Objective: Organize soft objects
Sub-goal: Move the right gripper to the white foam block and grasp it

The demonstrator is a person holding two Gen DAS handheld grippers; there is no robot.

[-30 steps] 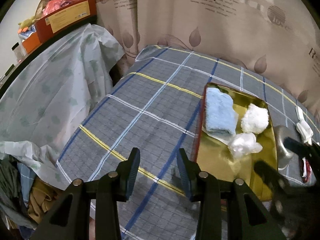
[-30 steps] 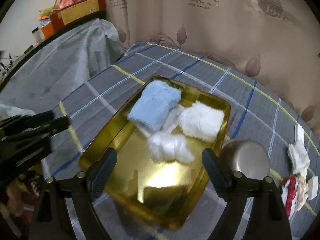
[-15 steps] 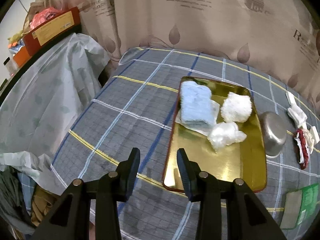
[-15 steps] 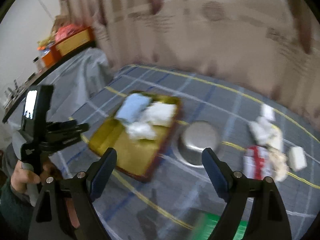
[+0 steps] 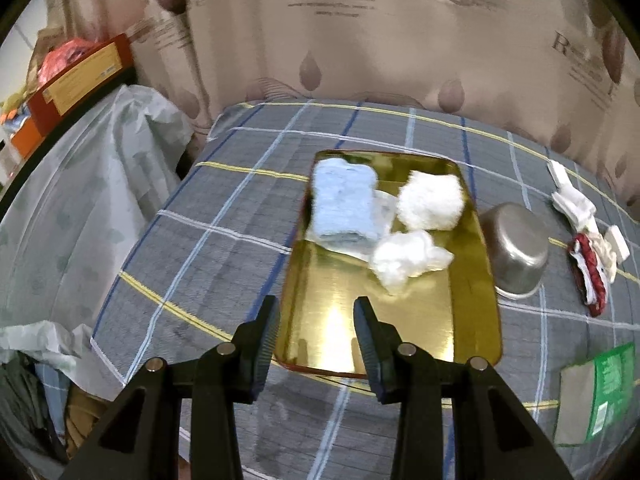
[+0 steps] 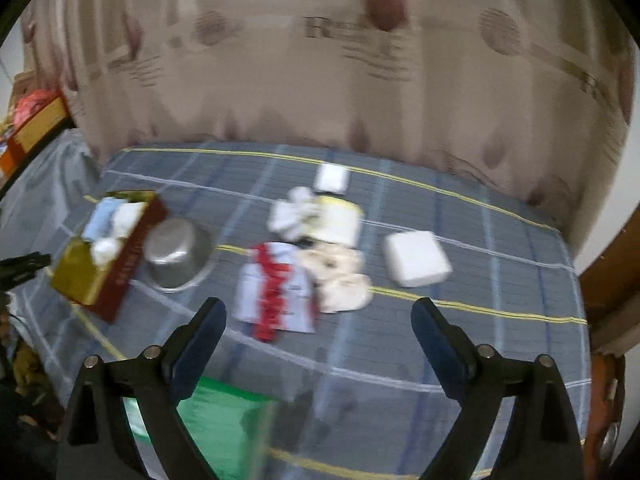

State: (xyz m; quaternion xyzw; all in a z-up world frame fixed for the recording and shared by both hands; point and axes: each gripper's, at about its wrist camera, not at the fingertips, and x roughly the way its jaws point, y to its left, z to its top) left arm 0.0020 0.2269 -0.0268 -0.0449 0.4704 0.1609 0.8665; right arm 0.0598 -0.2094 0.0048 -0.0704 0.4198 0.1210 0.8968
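1. Left wrist view: the gold tray (image 5: 384, 320) sits mid-frame. It holds a blue towel (image 5: 346, 200), a fluffy white cloth (image 5: 432, 200) and a crumpled white wad (image 5: 404, 260). The left gripper (image 5: 316, 334) has its jaws apart and empty. A metal bowl (image 5: 516, 248) stands just right of the tray.
2. Right wrist view: blurry. The right gripper (image 6: 320, 340), at the bottom, has just been opening wide, holding nothing. A pile of cloths (image 6: 308, 256) lies mid-frame.

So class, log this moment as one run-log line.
left hand-held gripper: open, empty | right hand-held gripper: open, empty, jaws just widened | gold tray: three soft items | loose pile: on cloth
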